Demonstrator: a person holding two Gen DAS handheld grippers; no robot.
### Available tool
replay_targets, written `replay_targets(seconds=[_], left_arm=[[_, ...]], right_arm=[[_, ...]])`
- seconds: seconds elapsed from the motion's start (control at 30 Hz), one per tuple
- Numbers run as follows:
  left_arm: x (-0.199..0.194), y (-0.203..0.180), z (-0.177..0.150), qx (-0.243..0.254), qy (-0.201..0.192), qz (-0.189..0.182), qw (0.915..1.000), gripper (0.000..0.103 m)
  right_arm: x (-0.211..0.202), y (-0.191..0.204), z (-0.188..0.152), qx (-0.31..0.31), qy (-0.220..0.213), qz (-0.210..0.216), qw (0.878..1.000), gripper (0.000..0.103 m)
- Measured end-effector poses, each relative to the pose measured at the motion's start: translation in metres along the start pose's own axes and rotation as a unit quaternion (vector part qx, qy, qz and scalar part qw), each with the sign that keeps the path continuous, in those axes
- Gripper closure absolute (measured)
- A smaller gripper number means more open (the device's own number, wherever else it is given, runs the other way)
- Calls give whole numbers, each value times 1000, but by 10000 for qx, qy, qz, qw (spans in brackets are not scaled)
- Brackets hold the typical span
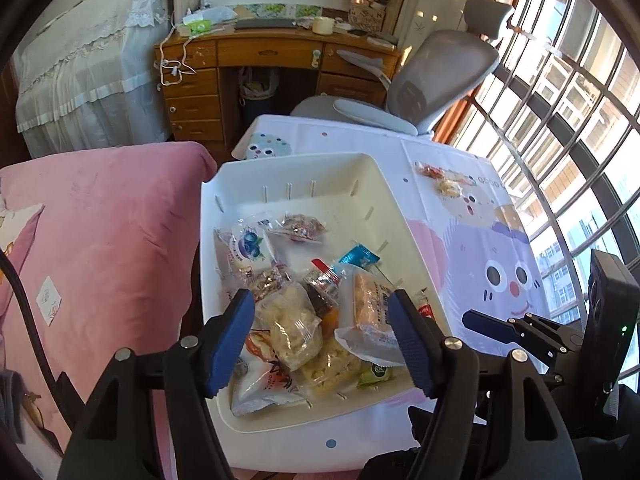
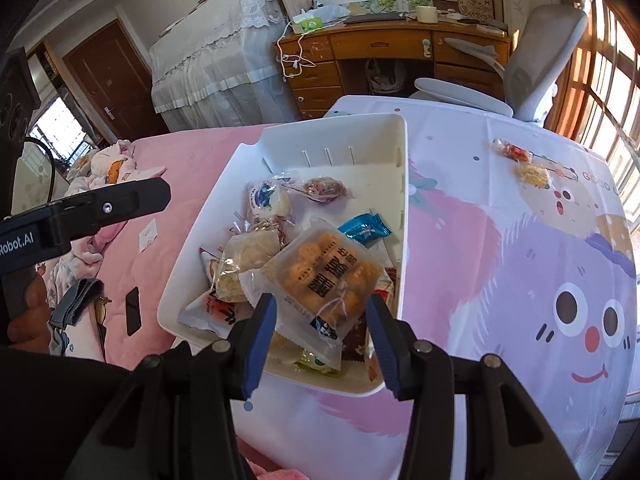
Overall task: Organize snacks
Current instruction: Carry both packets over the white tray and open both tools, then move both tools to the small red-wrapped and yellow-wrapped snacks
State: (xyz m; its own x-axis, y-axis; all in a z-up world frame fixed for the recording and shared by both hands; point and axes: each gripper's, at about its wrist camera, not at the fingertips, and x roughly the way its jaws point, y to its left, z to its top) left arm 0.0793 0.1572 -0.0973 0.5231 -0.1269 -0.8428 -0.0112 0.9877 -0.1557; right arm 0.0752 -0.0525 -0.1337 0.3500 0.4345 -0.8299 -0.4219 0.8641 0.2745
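Observation:
A white plastic basket (image 1: 384,184) (image 2: 403,168) sits on the cartoon tablecloth and holds several wrapped snacks. A frosted cookie packet (image 2: 328,276) (image 1: 370,312) lies on top of the pile. A blueberry packet (image 1: 250,246) (image 2: 266,200) and a teal candy (image 1: 359,257) (image 2: 365,227) lie farther in. My left gripper (image 1: 322,320) is open and empty above the near snacks. My right gripper (image 2: 322,320) is open over the cookie packet, not holding it. Two loose snacks (image 1: 440,178) (image 2: 520,162) lie on the cloth at the far right.
A pink bed (image 1: 100,220) (image 2: 184,152) lies left of the table. A wooden desk (image 1: 276,56) and a grey office chair (image 1: 436,68) stand behind it. A barred window (image 1: 580,100) runs along the right. The right gripper's body (image 1: 520,332) shows at the table's right front.

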Motion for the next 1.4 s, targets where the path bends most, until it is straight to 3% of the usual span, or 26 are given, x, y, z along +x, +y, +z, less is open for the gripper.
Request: replay_targets(seconds=[0.17,0.5,0.63,1.0,1.4], left_arm=[[6,-18,15,245,241,-246,9991,26],[22,-72,62,889,761,-762,9902,26],[33,-94,87,1069,976,-701,9870,26],[74,-149,156,1267,1011,-352,9862,26],[165,-206,214,1163,1358,-86,9838,25]], right_arm=[[-1,-13,-13,377,199,-208,9989,52],[-15,-57,-18,1029,277,-692,9919,36],[-24,-79,-12,1221,213,-891,9883,35],[-32,-147,19,1432,-104,-1332,9806,26],[-2,-218,76,1320,-579,-1527,9777,22]])
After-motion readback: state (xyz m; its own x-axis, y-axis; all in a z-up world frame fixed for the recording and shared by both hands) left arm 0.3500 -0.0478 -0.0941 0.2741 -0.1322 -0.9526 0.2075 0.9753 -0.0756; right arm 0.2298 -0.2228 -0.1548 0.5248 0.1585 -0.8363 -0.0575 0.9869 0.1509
